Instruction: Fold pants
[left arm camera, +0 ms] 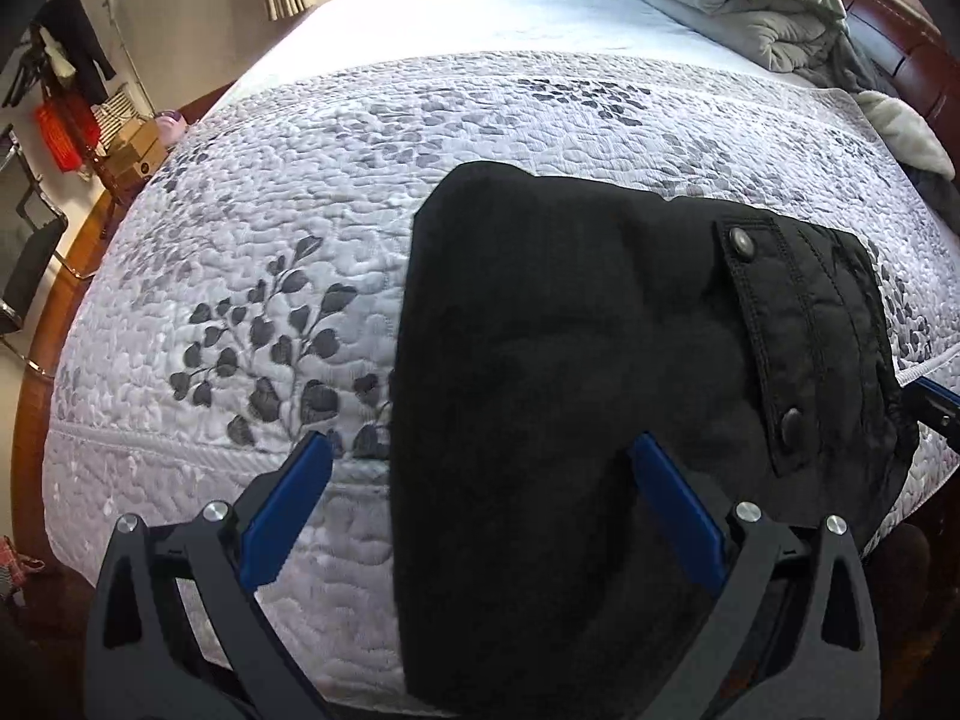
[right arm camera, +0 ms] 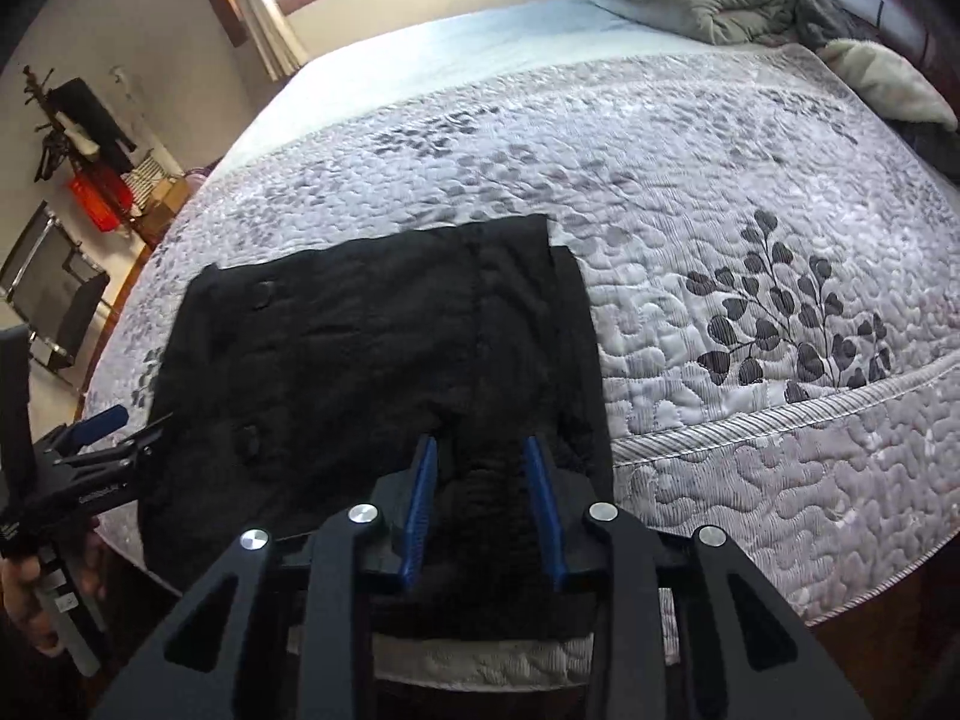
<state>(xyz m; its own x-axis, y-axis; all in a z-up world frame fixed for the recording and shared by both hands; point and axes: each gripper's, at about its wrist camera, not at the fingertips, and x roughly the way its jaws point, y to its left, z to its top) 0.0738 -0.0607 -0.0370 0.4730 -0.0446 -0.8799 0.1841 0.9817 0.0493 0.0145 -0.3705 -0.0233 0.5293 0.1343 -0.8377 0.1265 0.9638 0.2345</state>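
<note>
Black pants [left arm camera: 570, 372] lie folded in a compact block on the quilted bedspread near the bed's front edge; they also show in the right wrist view [right arm camera: 372, 348]. A flap with two snap buttons [left arm camera: 774, 330] faces up. My left gripper [left arm camera: 480, 450] is open, its blue fingers spread wide over the pants' left edge. My right gripper [right arm camera: 483, 450] hovers at the pants' near right part, jaws partly open around a bunched fold of black cloth. The left gripper also shows in the right wrist view [right arm camera: 108, 426], at the pants' left side.
The grey leaf-patterned bedspread [left arm camera: 270, 276] covers the bed. A bundled grey duvet and pillow [left arm camera: 750, 6] lie at the far right by the wooden headboard. A chair [right arm camera: 54, 300], a red basket [left arm camera: 57, 132] and boxes stand on the floor to the left.
</note>
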